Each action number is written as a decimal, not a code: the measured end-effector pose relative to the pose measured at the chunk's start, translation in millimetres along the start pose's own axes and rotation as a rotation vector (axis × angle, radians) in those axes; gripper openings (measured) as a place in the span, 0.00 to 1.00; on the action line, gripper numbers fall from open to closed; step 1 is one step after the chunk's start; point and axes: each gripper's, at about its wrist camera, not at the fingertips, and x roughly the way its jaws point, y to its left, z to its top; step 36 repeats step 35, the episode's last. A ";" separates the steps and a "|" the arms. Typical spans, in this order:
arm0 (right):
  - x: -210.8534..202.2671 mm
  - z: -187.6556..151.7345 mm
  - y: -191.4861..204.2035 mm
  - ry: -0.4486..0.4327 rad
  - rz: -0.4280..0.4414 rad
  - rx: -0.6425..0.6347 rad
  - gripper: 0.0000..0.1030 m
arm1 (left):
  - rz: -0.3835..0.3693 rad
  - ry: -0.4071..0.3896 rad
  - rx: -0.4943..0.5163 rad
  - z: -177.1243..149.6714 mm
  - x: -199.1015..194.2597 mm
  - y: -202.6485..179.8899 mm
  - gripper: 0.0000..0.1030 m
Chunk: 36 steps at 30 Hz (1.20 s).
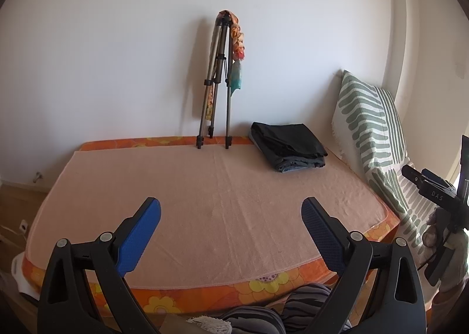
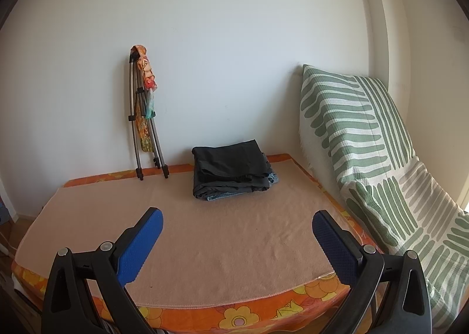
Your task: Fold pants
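A stack of folded dark pants (image 1: 288, 146) lies at the far right of the pink towel (image 1: 205, 202), a bit of blue denim showing at its bottom; it also shows in the right wrist view (image 2: 231, 169). My left gripper (image 1: 231, 216) is open and empty, held above the near edge of the bed. My right gripper (image 2: 237, 225) is open and empty too, well short of the stack. Part of the right gripper's body (image 1: 439, 196) shows at the right edge of the left wrist view.
A folded tripod (image 1: 217, 84) with a colourful cloth leans on the white wall behind the bed. A green-striped cushion (image 2: 366, 143) stands along the right side. The mattress cover (image 2: 234, 316) is orange with flowers. Striped fabric (image 1: 293, 307) lies below the near edge.
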 end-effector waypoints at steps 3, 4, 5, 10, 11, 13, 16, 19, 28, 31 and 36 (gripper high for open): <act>-0.3 -0.3 0.0 -0.004 -0.002 0.004 1.00 | -0.003 0.000 -0.003 0.1 0.3 0.8 0.94; -0.2 -0.4 0.2 -0.004 -0.001 0.004 1.00 | -0.005 0.002 -0.006 0.0 0.4 1.2 0.94; -0.5 -0.5 0.2 -0.003 -0.001 0.003 1.00 | -0.006 0.003 -0.007 0.1 0.9 1.3 0.94; -1.0 -0.8 0.1 -0.004 0.001 0.004 1.00 | -0.001 0.004 -0.013 -0.9 1.3 2.8 0.94; -1.0 -0.8 0.6 -0.004 0.002 0.002 1.00 | 0.000 0.005 -0.014 -1.4 1.4 3.2 0.94; -0.8 -1.0 1.5 -0.004 0.002 -0.001 1.00 | -0.001 0.012 -0.010 -2.5 2.6 3.5 0.94; 0.0 -1.1 2.6 -0.001 0.003 -0.005 1.00 | 0.011 0.015 -0.004 -4.0 4.0 3.0 0.94; 0.6 -1.1 2.8 0.001 0.003 -0.003 1.00 | 0.018 0.010 -0.009 -5.2 4.3 3.9 0.94; 2.5 -2.9 8.0 0.008 0.003 -0.014 1.00 | 0.052 -0.008 -0.040 -9.9 6.9 15.1 0.94; 2.5 -3.4 8.2 0.007 0.005 -0.012 1.00 | 0.052 0.005 -0.052 -11.4 9.8 19.3 0.94; 6.6 -5.2 10.4 0.017 0.013 -0.018 1.00 | 0.076 0.033 -0.061 -12.9 15.9 26.1 0.94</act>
